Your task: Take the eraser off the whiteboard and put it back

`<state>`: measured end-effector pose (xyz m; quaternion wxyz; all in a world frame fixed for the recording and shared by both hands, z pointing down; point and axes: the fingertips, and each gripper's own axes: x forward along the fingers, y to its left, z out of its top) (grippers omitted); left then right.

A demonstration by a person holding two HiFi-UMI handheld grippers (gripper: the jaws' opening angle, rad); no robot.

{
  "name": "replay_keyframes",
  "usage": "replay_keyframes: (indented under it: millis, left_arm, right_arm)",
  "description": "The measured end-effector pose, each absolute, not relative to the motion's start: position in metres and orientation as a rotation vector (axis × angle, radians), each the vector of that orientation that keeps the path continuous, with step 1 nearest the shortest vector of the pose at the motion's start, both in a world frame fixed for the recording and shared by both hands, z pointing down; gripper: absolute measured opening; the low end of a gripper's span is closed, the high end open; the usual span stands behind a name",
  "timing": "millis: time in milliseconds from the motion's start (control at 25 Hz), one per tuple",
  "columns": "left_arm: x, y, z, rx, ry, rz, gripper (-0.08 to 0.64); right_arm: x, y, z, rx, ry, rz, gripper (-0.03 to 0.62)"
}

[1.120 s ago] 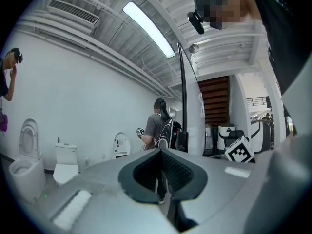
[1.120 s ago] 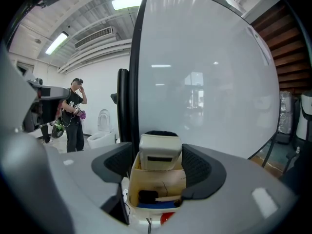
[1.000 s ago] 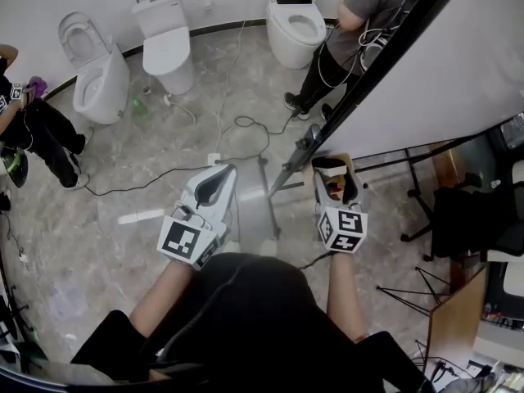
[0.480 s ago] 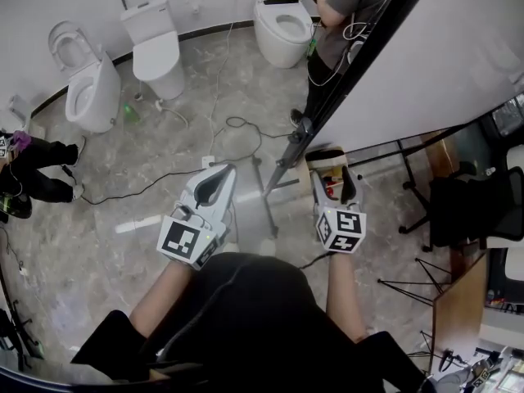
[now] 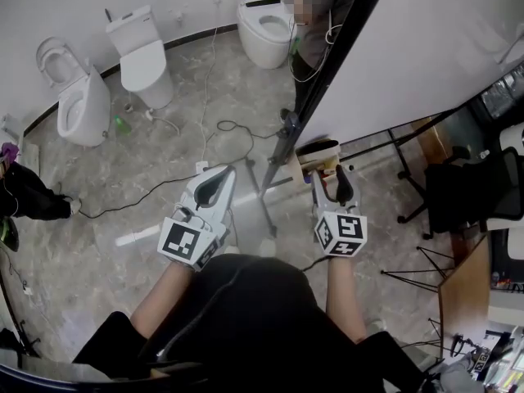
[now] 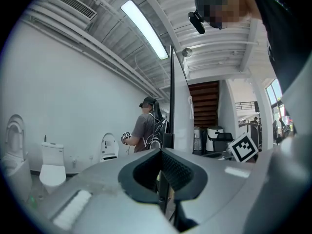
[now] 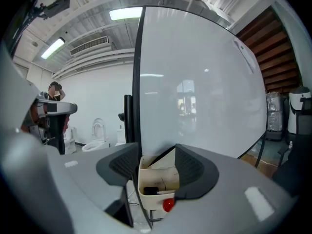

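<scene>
- Here the right gripper (image 7: 157, 161), jaws apart but closing, frames a cream box (image 7: 159, 177) under the white whiteboard (image 7: 204, 82); what looks like the small dark eraser (image 7: 148, 190) lies inside.
- The left gripper (image 6: 161, 156) waits aside, jaws together, empty.

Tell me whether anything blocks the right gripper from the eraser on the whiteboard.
Nothing visible does. The right gripper has its jaws closing, and they frame a cream box at the lower edge of the whiteboard, with nothing in front of it. A black piece lies inside; whether that is the thing you want cannot be told.
</scene>
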<state>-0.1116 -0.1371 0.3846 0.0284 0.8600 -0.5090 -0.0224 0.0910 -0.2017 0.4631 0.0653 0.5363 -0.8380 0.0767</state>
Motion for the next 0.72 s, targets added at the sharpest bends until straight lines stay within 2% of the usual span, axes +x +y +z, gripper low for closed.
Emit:
replay_keyframes:
  millis: [80, 160, 320, 400, 720]
  left_arm:
    - [-0.107, -0.136, 0.384, 2.667, -1.547, -0.069, 0.003]
    - [-0.102, -0.137, 0.384, 2.68, -1.518, -0.066, 0.003]
    - [-0.09, -0.138, 0.385, 2.71, -1.464, -0.045, 0.003]
    - [-0.082, -0.138, 0.386, 2.734, -1.428, -0.036, 0.003]
    - [-0.061, -0.137, 0.386, 2.8, -1.322, -0.028, 0.003]
  right_arm:
    - [0.093, -0.195, 0.454, 1.633, -2.549, 0.217, 0.212]
    - [0.094, -0.187, 0.444, 1.64, -2.568, 0.202, 0.119]
    - [0.1, -0.169, 0.433, 1.678, -2.574, 0.183, 0.033]
    - [0.104, -0.16, 0.43, 1.685, -2.576, 0.167, 0.011]
    - [0.124, -0.133, 0.4, 1.754, -2.63, 0.17, 0.009]
